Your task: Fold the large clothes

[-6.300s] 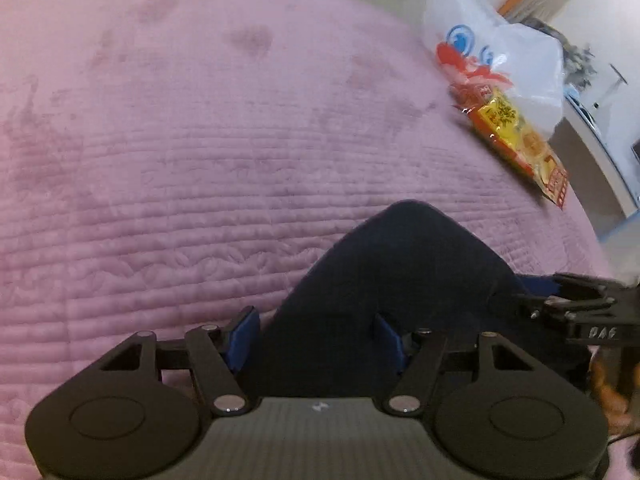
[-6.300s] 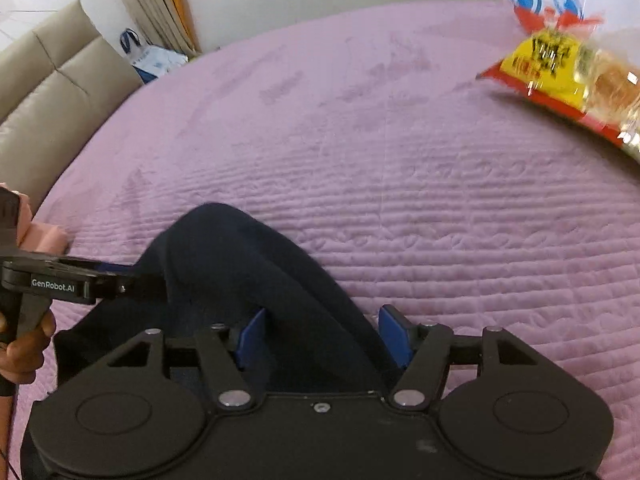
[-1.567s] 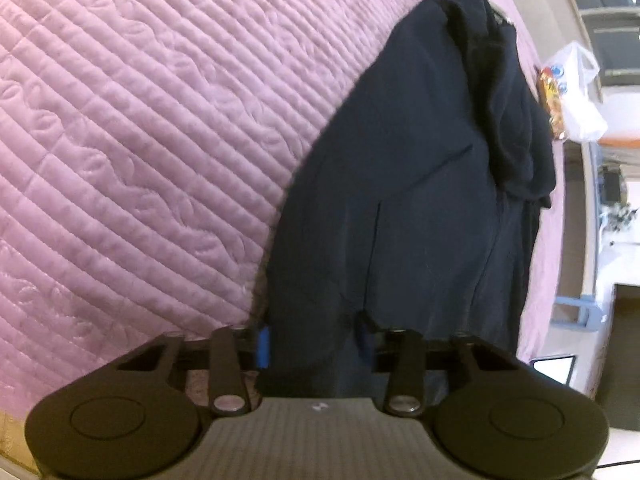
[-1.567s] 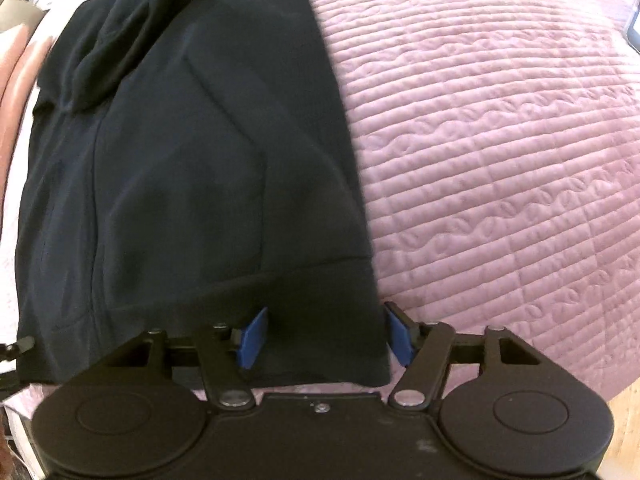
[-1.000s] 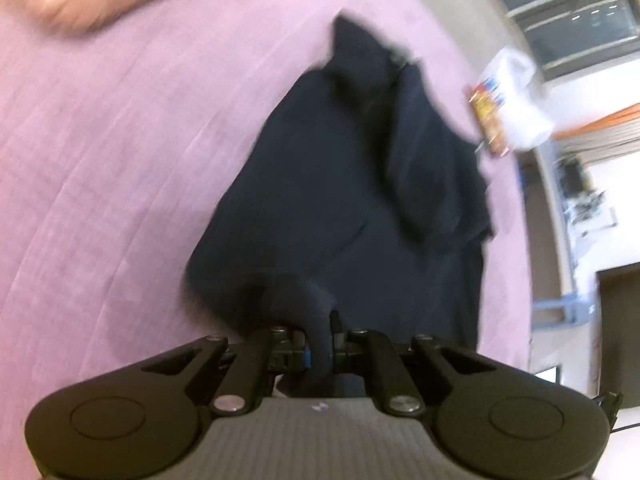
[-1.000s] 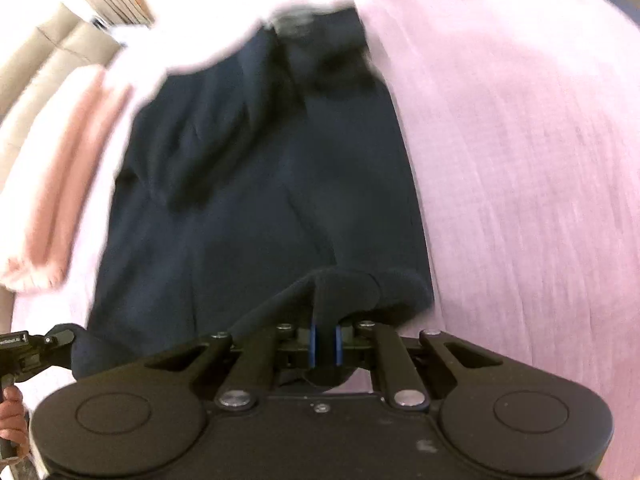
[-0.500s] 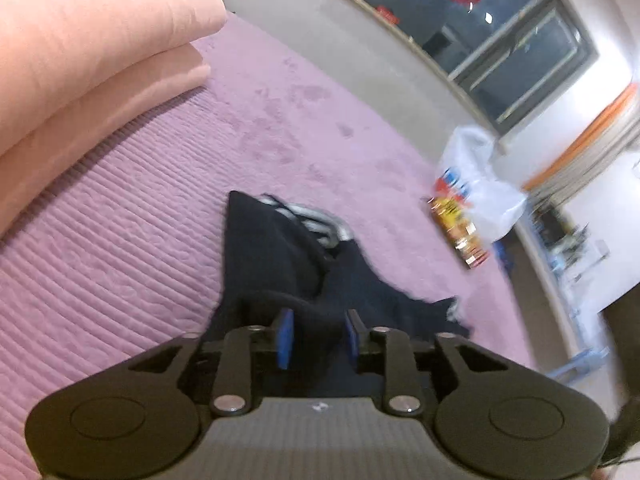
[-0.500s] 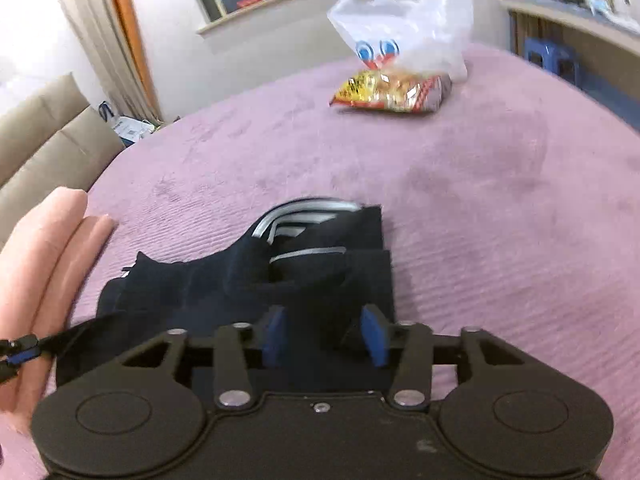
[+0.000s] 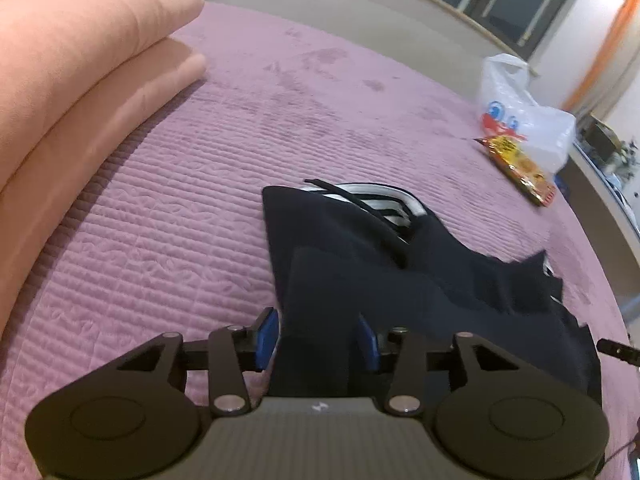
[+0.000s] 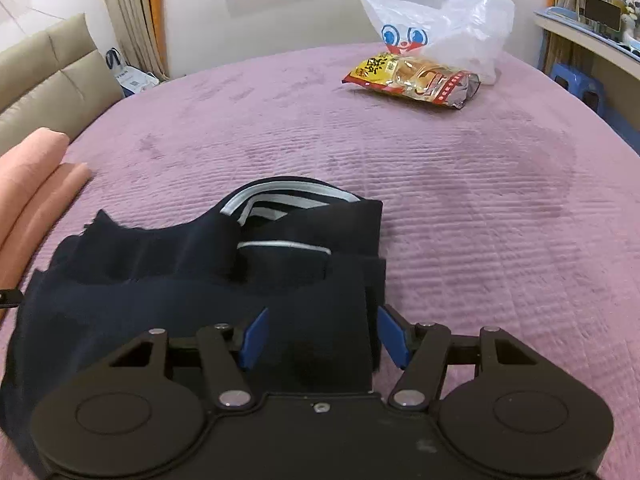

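Note:
A dark navy garment point(image 9: 400, 280) with a white-striped collar lies folded over on the purple quilted bedspread point(image 9: 200, 184). It also shows in the right wrist view point(image 10: 200, 272). My left gripper point(image 9: 316, 338) is open, its blue pads either side of the garment's left near corner. My right gripper point(image 10: 322, 336) is open, its blue pads either side of the garment's right near corner. The fabric lies loose between both pairs of fingers.
A folded pink blanket point(image 9: 80, 72) lies along the left side and shows in the right wrist view point(image 10: 36, 184). A white plastic bag point(image 10: 436, 20) and a yellow snack packet point(image 10: 412, 76) sit at the far side. A beige headboard point(image 10: 48, 76) stands at left.
Both grippers closed on the garment's lower hem, carried it over toward the collar, and now have opened and let it go. The garment lies doubled over.

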The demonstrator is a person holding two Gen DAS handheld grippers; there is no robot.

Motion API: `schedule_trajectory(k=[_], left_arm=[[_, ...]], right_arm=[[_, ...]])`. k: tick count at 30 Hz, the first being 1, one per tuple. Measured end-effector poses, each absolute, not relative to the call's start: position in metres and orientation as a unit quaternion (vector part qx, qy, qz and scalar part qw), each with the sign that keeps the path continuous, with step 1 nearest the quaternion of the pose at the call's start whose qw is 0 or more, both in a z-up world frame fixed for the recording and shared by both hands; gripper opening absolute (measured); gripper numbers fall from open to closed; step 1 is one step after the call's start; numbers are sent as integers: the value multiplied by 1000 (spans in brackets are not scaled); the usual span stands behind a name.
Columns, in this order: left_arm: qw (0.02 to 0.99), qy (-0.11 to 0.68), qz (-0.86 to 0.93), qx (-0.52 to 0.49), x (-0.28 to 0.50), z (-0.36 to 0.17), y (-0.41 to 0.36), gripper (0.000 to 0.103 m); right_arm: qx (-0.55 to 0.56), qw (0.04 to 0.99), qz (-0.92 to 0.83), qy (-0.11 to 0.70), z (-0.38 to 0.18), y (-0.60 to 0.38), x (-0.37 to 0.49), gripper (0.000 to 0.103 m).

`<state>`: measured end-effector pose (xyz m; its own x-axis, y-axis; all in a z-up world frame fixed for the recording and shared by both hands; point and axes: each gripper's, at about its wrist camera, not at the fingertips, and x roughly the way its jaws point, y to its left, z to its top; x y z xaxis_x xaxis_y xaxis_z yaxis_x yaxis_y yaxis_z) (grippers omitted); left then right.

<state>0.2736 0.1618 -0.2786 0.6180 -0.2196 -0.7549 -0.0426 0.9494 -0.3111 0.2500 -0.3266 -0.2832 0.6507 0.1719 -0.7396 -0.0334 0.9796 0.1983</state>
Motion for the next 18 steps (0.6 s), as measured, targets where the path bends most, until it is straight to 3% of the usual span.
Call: schedule_trajectory(k=[6, 8, 10, 13, 14, 15, 16, 18], left_arm=[[862, 463, -43, -204, 302, -302, 176, 47], [856, 461, -45, -227, 308, -308, 180, 47], [853, 458, -52, -244, 310, -310, 181, 46], [845, 455, -83, -267, 309, -310, 179, 45], [849, 451, -87, -263, 307, -309, 176, 40], [856, 446, -89, -246, 305, -308, 172, 18], [864, 444, -82, -224, 303, -307, 167, 8], [886, 421, -73, -181, 293, -298, 159, 7]], right_arm=[[128, 885, 52, 445, -306, -335, 276, 73], [126, 884, 61, 447, -308, -331, 276, 62], [110, 884, 67, 449, -308, -324, 275, 35], [82, 894, 70, 435, -302, -313, 267, 15], [77, 897, 69, 430, -300, -311, 264, 13], [70, 901, 66, 422, -298, -309, 260, 11], [62, 906, 62, 415, -295, -306, 256, 9], [39, 918, 55, 390, -285, -301, 244, 8]])
